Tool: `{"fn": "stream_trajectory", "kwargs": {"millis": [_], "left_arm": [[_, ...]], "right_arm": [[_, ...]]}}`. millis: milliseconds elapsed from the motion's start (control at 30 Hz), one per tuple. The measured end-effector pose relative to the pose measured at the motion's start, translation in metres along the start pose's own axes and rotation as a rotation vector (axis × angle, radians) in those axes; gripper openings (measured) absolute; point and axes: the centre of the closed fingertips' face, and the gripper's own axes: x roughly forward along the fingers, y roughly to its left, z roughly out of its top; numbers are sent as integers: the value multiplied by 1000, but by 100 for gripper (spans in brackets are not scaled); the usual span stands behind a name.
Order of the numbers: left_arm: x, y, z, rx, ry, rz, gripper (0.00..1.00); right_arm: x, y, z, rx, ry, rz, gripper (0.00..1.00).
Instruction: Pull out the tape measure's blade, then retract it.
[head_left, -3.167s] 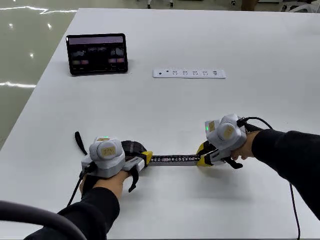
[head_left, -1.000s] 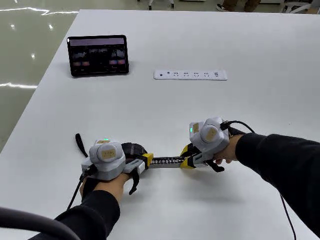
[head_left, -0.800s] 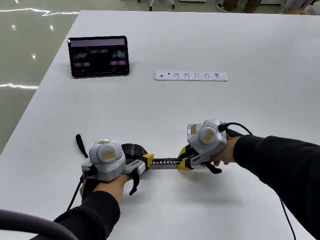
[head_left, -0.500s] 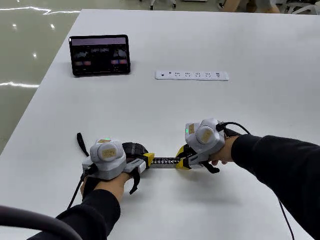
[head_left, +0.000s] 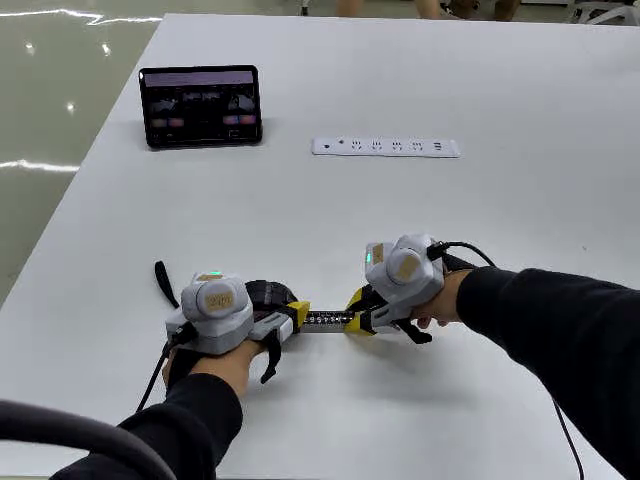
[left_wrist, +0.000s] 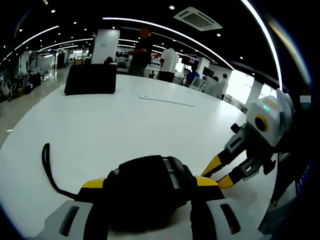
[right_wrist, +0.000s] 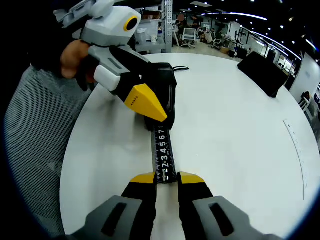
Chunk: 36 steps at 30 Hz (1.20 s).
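The black tape measure case (head_left: 268, 298) (left_wrist: 147, 192) (right_wrist: 161, 92) lies on the white table, held between the yellow-tipped jaws of my left gripper (head_left: 290, 318) (left_wrist: 150, 182). A short length of silver numbered blade (head_left: 328, 320) (right_wrist: 163, 152) runs from the case to my right gripper (head_left: 352, 318) (right_wrist: 165, 177), which is shut on the blade's end. The case's black wrist strap (head_left: 161, 283) (left_wrist: 46, 167) trails off to the left. The two grippers are close together near the table's front edge.
A dark tablet (head_left: 201, 105) stands at the back left of the table (head_left: 420, 90). A white power strip (head_left: 386, 147) lies behind the grippers, mid-table. Cables trail from both grippers. People stand in the background of the left gripper view.
My right gripper has moved left toward the case with the blade's end, so the exposed blade is much shorter. The left gripper and case have stayed put.
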Motion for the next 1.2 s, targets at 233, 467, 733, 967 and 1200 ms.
{"fn": "stream_trajectory", "kwargs": {"millis": [233, 467, 733, 967, 1200], "left_arm": [[0, 0, 0, -1, 0, -1, 62], [0, 0, -1, -4, 2, -4, 62], [1, 0, 0, -7, 1, -3, 62], [1, 0, 0, -8, 0, -3, 62], [1, 0, 0, -12, 0, -3, 62]], "right_arm": [[3, 2, 4, 0, -7, 0, 12], [8, 4, 8, 10, -28, 0, 12], [12, 5, 13, 13, -33, 1, 12], [17, 5, 18, 9, -39, 3, 12], [22, 6, 24, 15, -44, 5, 12]]}}
